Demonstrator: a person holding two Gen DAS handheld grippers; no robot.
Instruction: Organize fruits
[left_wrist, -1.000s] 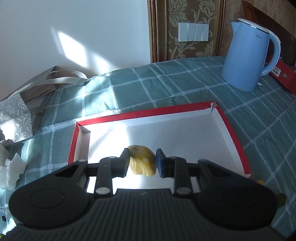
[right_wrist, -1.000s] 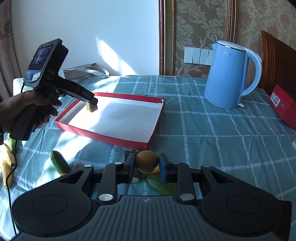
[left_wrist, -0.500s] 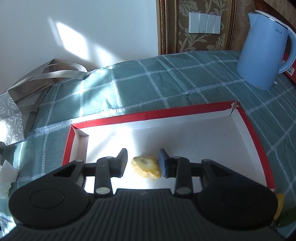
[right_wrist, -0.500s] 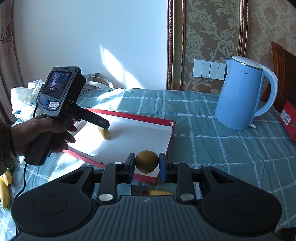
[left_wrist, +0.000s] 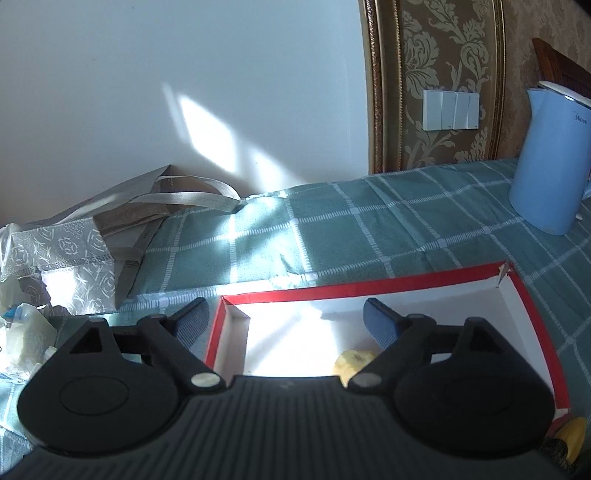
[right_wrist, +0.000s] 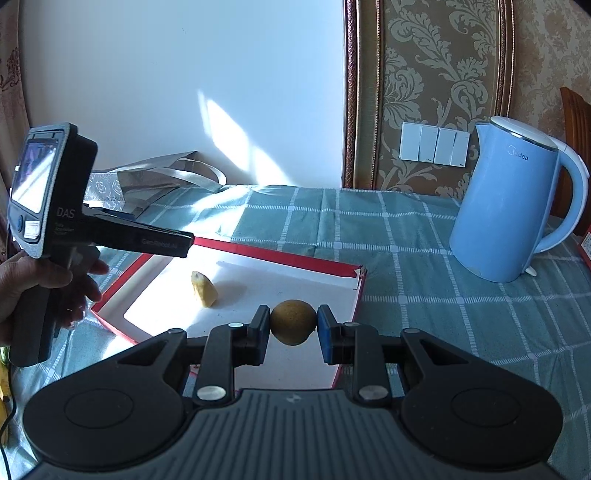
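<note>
A red-rimmed white tray lies on the green checked cloth. A pale yellow fruit piece lies loose in the tray's left part. My left gripper is wide open and empty, lifted above and behind that piece; it also shows in the right wrist view over the tray's left rim. My right gripper is shut on a round brownish-yellow fruit, held over the tray's near right part.
A blue kettle stands at the right back. A grey tote bag and white tissue lie at the left. A yellow fruit lies beside the tray's near right corner. Bananas lie at the far left.
My left gripper opened wide, let go of the pale fruit piece in the tray and pulled up and back. My right gripper carried the round fruit forward over the tray.
</note>
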